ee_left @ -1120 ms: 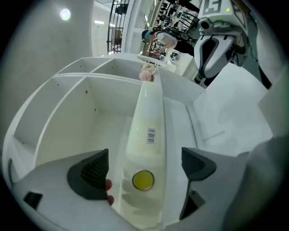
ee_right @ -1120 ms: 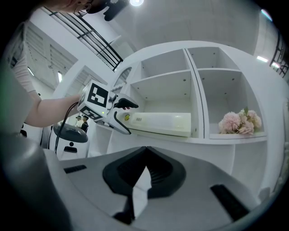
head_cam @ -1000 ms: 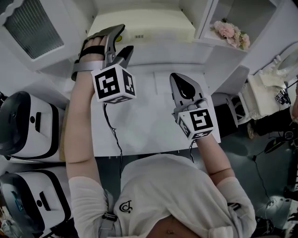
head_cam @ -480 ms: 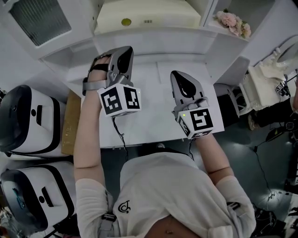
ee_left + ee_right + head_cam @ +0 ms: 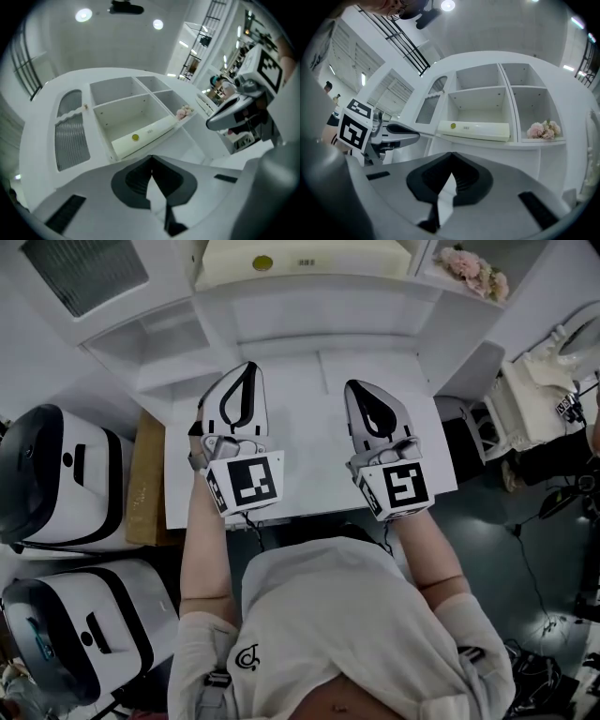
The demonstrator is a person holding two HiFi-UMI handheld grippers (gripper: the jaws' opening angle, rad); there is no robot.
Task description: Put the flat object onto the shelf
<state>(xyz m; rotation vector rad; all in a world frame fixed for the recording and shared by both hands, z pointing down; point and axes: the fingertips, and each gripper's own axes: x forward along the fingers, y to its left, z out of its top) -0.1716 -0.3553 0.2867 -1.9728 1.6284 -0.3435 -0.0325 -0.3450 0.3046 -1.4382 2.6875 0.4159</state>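
Your left gripper (image 5: 246, 373) and right gripper (image 5: 356, 390) keep their fingers closed and empty above the white desk (image 5: 307, 451). The cream flat panel (image 5: 309, 254) (yellow-dotted) lies on the white shelf (image 5: 319, 306).

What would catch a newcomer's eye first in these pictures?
The left gripper and right gripper hover side by side above the white table, jaws together and empty. Beyond them a cream flat object lies in the white shelf unit, with pink flowers in the compartment to its right.
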